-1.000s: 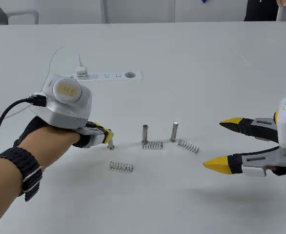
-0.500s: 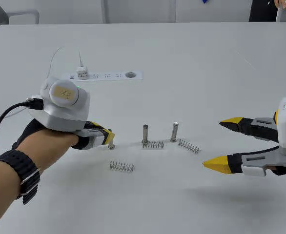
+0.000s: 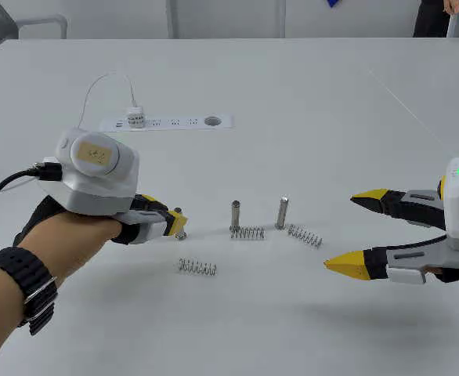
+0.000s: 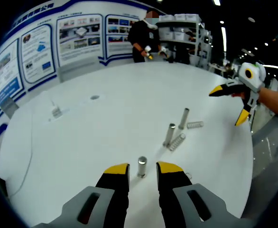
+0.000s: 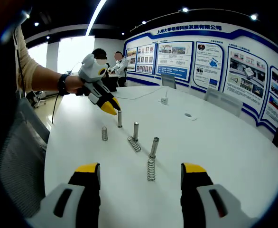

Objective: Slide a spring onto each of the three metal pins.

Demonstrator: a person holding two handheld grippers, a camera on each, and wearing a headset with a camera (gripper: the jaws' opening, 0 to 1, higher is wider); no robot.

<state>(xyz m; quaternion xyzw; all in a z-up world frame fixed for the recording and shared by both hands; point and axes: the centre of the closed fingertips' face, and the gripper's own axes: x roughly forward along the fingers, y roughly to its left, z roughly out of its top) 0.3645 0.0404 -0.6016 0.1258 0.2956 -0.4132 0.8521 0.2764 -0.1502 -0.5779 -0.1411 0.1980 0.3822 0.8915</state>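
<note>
Head overhead; gripper views opposed across pins [image 3: 235,215]

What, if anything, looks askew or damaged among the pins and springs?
Nothing stands out. The three pins stand upright, and the three springs lie on their sides on the table, none visibly bent.

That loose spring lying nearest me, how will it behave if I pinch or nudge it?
The spring lies on its side on the smooth table, so a nudge would probably roll it. Its thin open coils look light, likely to squash or bow when pinched, and might flick free.
</note>
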